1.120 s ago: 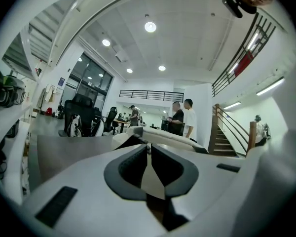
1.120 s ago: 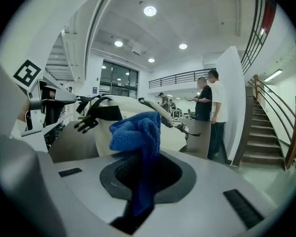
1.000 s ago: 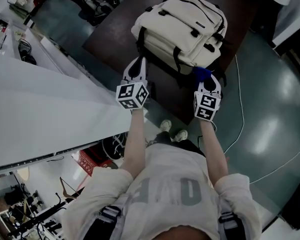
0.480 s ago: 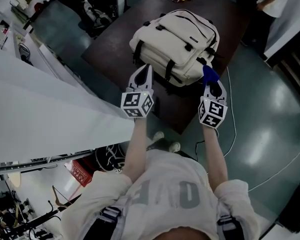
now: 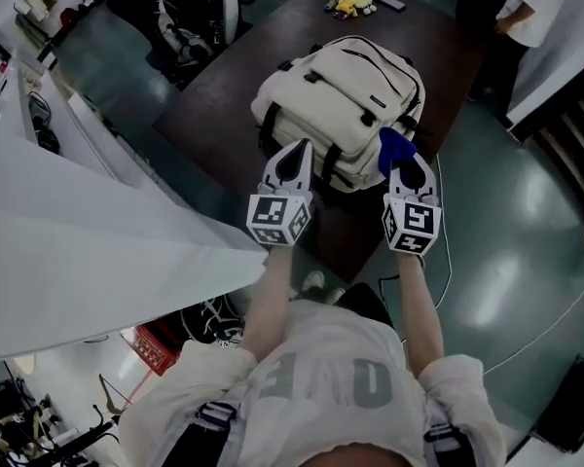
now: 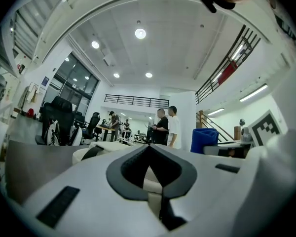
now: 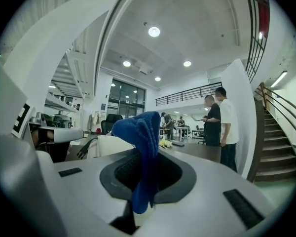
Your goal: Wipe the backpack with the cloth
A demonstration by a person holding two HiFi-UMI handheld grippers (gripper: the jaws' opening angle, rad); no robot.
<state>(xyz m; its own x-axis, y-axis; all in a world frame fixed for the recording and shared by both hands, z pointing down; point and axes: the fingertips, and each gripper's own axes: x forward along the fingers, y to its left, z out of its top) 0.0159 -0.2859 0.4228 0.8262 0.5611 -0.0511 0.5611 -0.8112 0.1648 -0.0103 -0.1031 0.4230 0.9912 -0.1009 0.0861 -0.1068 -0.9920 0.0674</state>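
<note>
Hovering at the near edge of the backpack (image 5: 346, 76), both claws are close to its front face. Whether the cloth touches it I cannot tell, so this reads as the approach, with the wiping not yet begun. The right claw (image 5: 410, 166) is clenched on the blue cloth (image 5: 393, 150), which stands up from between its jaws in a bunched fold. The left claw (image 5: 294, 160) is pressed closed with nothing in it. The backpack lies flat on the dark tabletop (image 5: 214, 86). Next, I judge, the right claw must tip forward so the cloth's free fold, not the jaw tips, meets the fabric, then drag across. The left claw could steady the bag against sliding.
</note>
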